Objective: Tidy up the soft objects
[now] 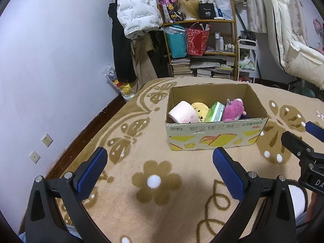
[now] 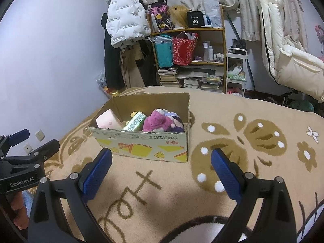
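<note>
A cardboard box [image 1: 214, 137] stands on the patterned blanket. It holds a pink plush [image 1: 183, 113], a yellow plush [image 1: 200, 110], a green tissue pack [image 1: 215, 112] and a magenta plush [image 1: 233, 109]. My left gripper [image 1: 160, 162] is open and empty, on the near side of the box. In the right wrist view the box [image 2: 141, 143] shows the pink plush [image 2: 108, 119], the tissue pack [image 2: 134, 123] and the magenta plush [image 2: 158, 121]. My right gripper [image 2: 161, 162] is open and empty, near the box's front right corner.
The tan blanket [image 1: 154, 182] with flower and butterfly patterns covers the bed. A shelf [image 1: 202, 46] with bags and books stands behind. A white jacket [image 1: 135, 10] hangs at the back left. The wall [image 1: 50, 60] runs along the bed's left edge.
</note>
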A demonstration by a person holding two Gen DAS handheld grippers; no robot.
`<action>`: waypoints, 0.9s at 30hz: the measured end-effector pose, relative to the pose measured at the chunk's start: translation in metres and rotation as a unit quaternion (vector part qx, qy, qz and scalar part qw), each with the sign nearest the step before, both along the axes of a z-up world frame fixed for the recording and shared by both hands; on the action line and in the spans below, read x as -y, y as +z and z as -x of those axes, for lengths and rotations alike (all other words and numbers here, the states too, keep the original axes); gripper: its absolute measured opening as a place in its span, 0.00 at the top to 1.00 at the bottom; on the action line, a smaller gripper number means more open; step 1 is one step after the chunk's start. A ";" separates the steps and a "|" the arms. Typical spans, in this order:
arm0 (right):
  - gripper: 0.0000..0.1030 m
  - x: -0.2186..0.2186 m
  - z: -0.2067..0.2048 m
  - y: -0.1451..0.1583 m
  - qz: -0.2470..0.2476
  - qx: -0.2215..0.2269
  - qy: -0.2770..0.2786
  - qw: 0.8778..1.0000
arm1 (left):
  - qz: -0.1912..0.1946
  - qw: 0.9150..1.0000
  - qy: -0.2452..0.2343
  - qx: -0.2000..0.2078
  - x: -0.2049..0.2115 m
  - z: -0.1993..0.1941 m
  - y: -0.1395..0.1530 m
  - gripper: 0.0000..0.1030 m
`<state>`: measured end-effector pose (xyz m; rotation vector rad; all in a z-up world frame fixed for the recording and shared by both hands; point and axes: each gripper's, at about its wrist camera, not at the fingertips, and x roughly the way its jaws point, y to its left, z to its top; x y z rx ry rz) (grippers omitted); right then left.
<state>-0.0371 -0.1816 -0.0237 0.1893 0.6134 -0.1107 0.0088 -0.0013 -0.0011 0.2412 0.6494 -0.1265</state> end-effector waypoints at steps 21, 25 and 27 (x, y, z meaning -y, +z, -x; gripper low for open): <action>0.01 0.000 0.000 0.001 0.002 -0.001 -0.001 1.000 | -0.001 1.000 0.001 -0.001 0.000 0.000 0.000 0.00; 0.01 0.000 0.000 0.001 0.002 -0.001 -0.001 1.000 | -0.001 1.000 0.001 0.000 0.000 0.001 0.002 0.00; 0.01 0.000 0.000 0.001 0.002 -0.001 -0.001 1.000 | -0.004 1.000 0.003 0.003 0.000 0.001 0.002 0.00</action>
